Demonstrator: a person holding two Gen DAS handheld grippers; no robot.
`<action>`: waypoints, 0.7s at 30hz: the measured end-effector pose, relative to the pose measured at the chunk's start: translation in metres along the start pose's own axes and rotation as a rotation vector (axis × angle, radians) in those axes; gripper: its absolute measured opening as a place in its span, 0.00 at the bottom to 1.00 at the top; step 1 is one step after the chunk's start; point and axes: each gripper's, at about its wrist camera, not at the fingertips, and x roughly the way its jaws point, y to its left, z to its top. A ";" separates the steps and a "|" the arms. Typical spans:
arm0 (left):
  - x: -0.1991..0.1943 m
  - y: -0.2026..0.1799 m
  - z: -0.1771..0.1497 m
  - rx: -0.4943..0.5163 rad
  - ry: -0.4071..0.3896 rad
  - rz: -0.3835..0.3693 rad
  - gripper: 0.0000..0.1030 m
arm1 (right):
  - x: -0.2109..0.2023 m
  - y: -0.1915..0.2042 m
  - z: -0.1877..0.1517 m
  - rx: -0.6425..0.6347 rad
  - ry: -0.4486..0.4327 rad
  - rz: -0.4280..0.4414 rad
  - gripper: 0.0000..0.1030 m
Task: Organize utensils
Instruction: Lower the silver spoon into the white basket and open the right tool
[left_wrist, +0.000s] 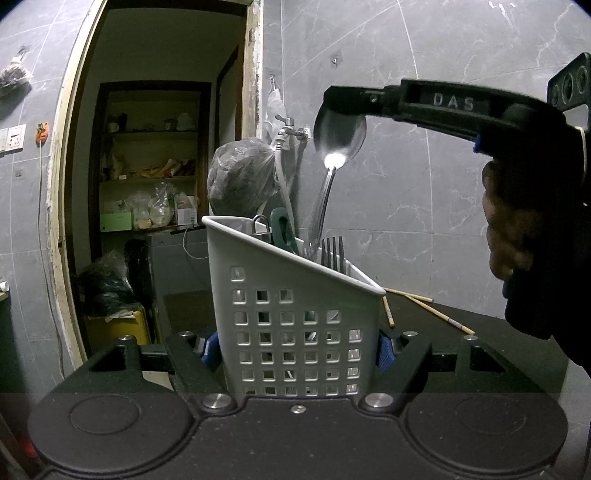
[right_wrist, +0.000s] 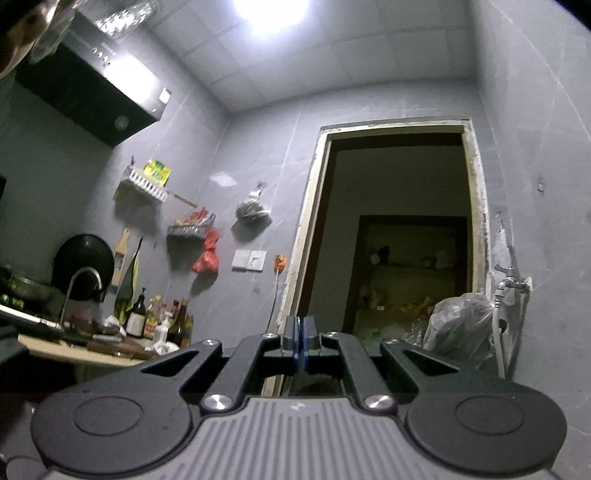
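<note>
utensils are seen in a white perforated caddy (left_wrist: 295, 332) clamped between the left tongs (left_wrist: 295, 350) on a dark tabletop (left_wrist: 461, 321), chopsticks (left_wrist: 424, 306) lying behind it. a spoon (left_wrist: 338, 147) is pinched by its bowl in the right tongs (left_wrist: 334, 99), handle down into the caddy, against grey marble-tiled walls (left_wrist: 443, 221) and an open doorway (left_wrist: 155, 147).

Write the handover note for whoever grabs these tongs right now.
Left tongs: shut on the white utensil caddy, steadying it on the dark counter.
Right tongs: shut on the bowl of the spoon; its handle points down into the caddy.
Done: a fork and a green-handled tool stand in the caddy.
Left: release the spoon into the caddy, then collect the chopsticks lying on the counter behind it.
</note>
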 end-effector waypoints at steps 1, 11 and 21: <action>0.000 0.000 0.000 -0.001 0.000 0.000 0.75 | -0.001 0.002 -0.001 -0.008 0.005 0.002 0.03; 0.000 0.000 0.000 0.000 0.000 0.000 0.75 | 0.005 0.010 -0.011 -0.038 0.056 0.035 0.03; 0.000 0.000 0.000 0.000 0.000 0.000 0.75 | 0.009 0.014 -0.017 -0.048 0.099 0.060 0.07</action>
